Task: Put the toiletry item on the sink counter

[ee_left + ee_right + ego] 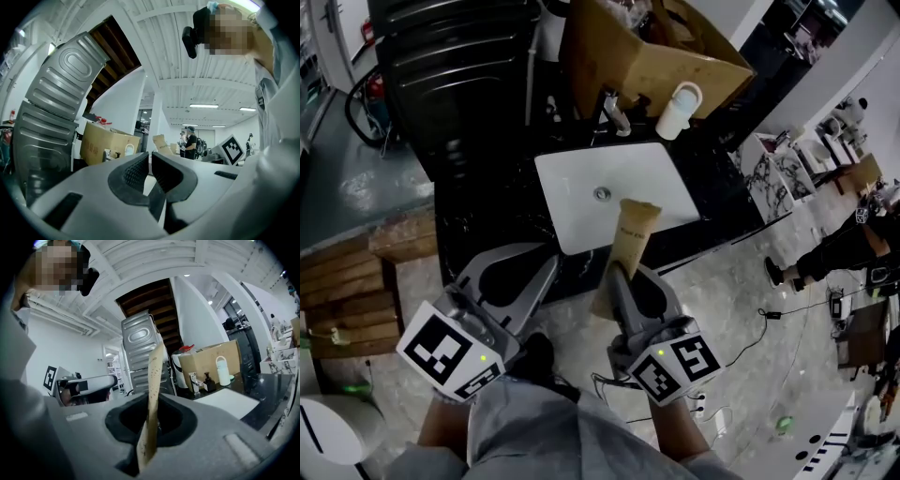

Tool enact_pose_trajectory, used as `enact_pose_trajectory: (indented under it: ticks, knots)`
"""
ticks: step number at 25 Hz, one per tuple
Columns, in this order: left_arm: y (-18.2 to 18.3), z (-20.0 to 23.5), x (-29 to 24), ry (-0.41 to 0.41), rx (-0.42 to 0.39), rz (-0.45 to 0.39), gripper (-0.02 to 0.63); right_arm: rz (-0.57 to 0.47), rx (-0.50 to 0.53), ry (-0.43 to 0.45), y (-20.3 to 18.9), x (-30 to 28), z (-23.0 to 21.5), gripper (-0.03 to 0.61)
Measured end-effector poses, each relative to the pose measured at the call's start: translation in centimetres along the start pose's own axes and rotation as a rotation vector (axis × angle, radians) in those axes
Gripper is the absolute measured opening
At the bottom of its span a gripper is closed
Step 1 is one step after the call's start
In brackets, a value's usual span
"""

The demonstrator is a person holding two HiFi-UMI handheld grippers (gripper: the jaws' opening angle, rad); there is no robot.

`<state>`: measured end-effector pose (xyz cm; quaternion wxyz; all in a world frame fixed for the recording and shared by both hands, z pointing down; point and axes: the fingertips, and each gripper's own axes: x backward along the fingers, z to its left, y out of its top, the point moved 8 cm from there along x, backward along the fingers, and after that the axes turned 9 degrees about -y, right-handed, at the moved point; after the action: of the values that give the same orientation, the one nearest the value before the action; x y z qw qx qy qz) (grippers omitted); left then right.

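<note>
Lower left, the left hand-held gripper (542,274) has its jaws together and empty; lower centre, the right hand-held gripper (617,279) clamps a tan tube (634,232).

The head view is dim and high in contrast: the black tabletop (487,234) swallows detail while the white sink basin (572,220) stands out pale, and straight lines bow toward the frame's edges. Both gripper views are heavy fisheye pictures with black corners, lit from above by ceiling light strips (204,106). The tan tube (152,394), close to the right lens, looks soft.
</note>
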<state>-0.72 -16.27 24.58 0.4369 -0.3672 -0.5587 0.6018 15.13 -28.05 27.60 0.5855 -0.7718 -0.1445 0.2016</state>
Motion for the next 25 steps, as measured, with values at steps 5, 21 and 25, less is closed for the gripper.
enact_pose_trajectory:
  ticks: [5,21,25]
  knots:
    - [-0.2,4.0,-0.5,0.039,0.016,-0.003,0.006,0.052,0.077,0.012,0.6,-5.5,-1.5,0.037]
    - [0.1,13.1,2.1,0.135,0.01,-0.016,0.005,0.206,0.522,0.05,1.3,-25.6,-4.0,0.036]
    - [-0.6,14.3,3.0,0.198,0.089,0.036,0.005,0.238,0.658,0.07,0.4,-29.8,-4.3,0.035]
